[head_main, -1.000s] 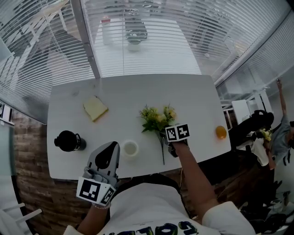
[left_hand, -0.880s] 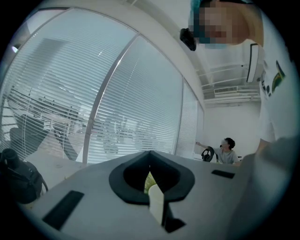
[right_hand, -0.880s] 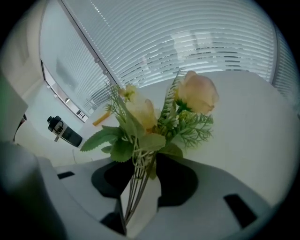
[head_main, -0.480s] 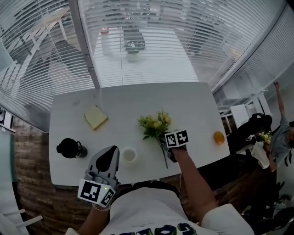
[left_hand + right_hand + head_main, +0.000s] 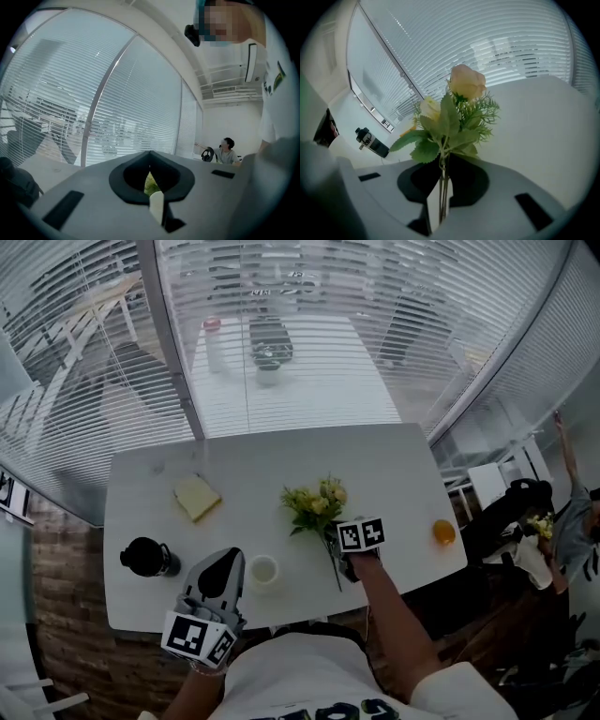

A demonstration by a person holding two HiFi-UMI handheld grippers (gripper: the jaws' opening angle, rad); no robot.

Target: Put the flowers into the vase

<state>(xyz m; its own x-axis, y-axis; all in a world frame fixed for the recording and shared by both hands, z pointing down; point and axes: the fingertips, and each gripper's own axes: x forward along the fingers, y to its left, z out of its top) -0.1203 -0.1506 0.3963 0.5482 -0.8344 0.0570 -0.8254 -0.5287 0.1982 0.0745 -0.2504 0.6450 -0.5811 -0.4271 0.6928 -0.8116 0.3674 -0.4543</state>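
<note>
A bunch of yellow flowers (image 5: 314, 502) lies on the white table (image 5: 403, 474), stems toward me. My right gripper (image 5: 344, 562) is at the stems, and its jaws are closing, pressed on them. In the right gripper view the thin stems run through the narrow gap of that gripper (image 5: 442, 190), and the flowers (image 5: 457, 105) stand up ahead of it. The vase (image 5: 263, 570), a small white cup-like pot, stands left of the stems near the front edge. My left gripper (image 5: 225, 563) hovers just left of the vase, shut and holding nothing. In the left gripper view that gripper (image 5: 150, 174) shows closed jaws.
A black bottle (image 5: 148, 558) stands at the table's left front. A yellow slice-shaped thing (image 5: 197, 497) lies behind it, and an orange (image 5: 443, 532) sits at the right edge. Blinds cover the windows beyond the table. A person (image 5: 572, 521) is at the far right.
The head view has shifted, so the table sits lower in the picture. My right gripper has stayed at the stems, and the left gripper has kept its place by the vase.
</note>
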